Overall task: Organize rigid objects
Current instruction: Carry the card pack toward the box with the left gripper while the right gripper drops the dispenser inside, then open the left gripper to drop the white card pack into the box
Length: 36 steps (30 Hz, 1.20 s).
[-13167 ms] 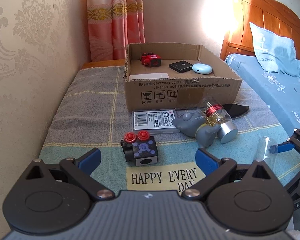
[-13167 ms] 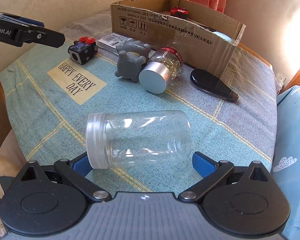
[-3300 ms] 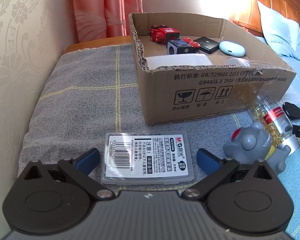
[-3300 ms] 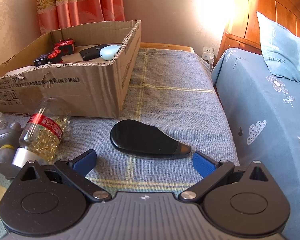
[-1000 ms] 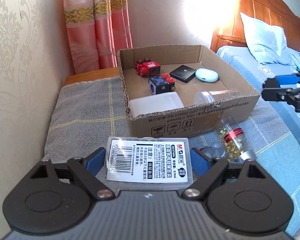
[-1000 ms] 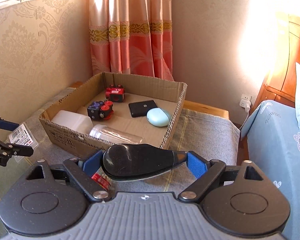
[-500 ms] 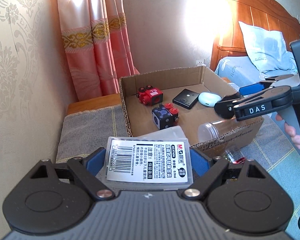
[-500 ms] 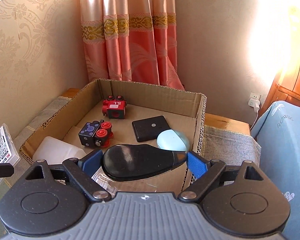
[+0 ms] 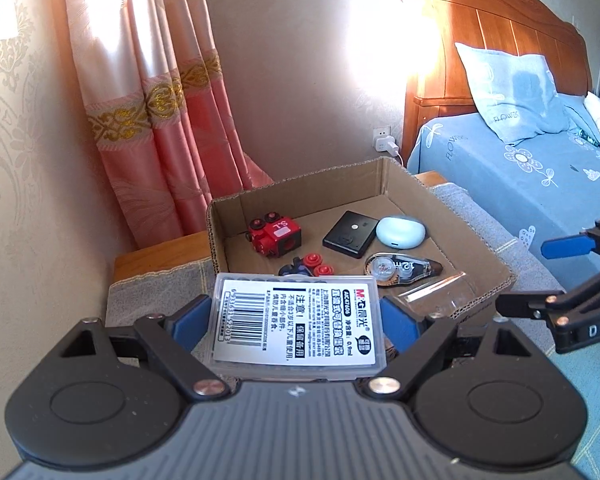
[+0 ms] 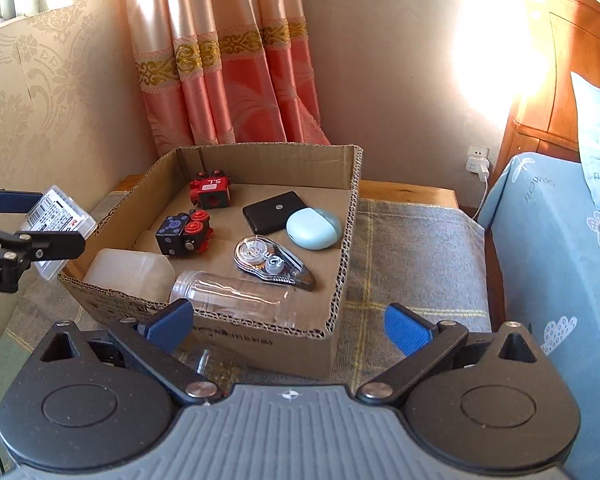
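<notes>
1. Above the near-left corner of the cardboard box (image 10: 342, 240), the left claw (image 9: 296, 322) grips the clear plastic case (image 9: 296, 326) flat between its pads.
2. Inside the box lie the correction tape (image 10: 274, 264), clear jar (image 10: 232, 300) and toy cubes.
3. The right claw (image 10: 288, 322) is spread, holding nothing.
4. Judged step: boxing the case; next, carry it forward over a free patch, lower, then release.

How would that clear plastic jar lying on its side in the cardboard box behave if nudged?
The clear plastic jar lies on its round side, so it would probably roll. It looks empty, so likely light. The cardboard box wall beside it should stop it.
</notes>
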Each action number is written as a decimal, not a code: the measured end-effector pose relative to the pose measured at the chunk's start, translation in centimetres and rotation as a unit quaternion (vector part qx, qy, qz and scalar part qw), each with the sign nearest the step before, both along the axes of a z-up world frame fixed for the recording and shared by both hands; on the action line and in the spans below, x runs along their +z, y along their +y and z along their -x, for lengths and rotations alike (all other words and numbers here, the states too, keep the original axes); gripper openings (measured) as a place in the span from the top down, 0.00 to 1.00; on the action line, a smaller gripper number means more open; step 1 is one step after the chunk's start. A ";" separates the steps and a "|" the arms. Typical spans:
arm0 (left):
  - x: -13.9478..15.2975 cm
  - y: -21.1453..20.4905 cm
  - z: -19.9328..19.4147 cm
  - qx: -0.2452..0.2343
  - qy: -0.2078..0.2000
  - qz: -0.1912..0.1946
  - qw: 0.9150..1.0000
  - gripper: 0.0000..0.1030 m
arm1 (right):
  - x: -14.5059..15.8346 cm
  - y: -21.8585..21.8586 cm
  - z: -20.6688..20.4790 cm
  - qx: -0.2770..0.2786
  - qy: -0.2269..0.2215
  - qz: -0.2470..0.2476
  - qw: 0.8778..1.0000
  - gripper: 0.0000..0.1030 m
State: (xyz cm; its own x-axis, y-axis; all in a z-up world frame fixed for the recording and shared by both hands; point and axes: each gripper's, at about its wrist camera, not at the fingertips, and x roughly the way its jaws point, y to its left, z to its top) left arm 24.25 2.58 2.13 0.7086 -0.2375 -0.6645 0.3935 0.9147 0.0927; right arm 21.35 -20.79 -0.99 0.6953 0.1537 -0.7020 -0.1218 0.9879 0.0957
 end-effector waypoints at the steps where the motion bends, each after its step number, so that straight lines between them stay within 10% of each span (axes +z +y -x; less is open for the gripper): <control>1: 0.2 -0.4 -0.3 -0.004 0.001 0.000 1.000 0.14 | 0.0 -0.3 0.4 -0.006 0.000 -0.006 1.000 0.00; 24: -4.4 -10.8 -10.6 -0.033 0.079 -0.027 0.996 0.14 | -0.9 -4.3 2.3 -0.034 0.004 -0.041 0.999 0.00; 36: -2.5 -9.7 -9.1 -0.015 0.051 -0.023 0.998 0.05 | -0.9 -3.9 2.6 -0.027 0.008 -0.042 0.999 0.00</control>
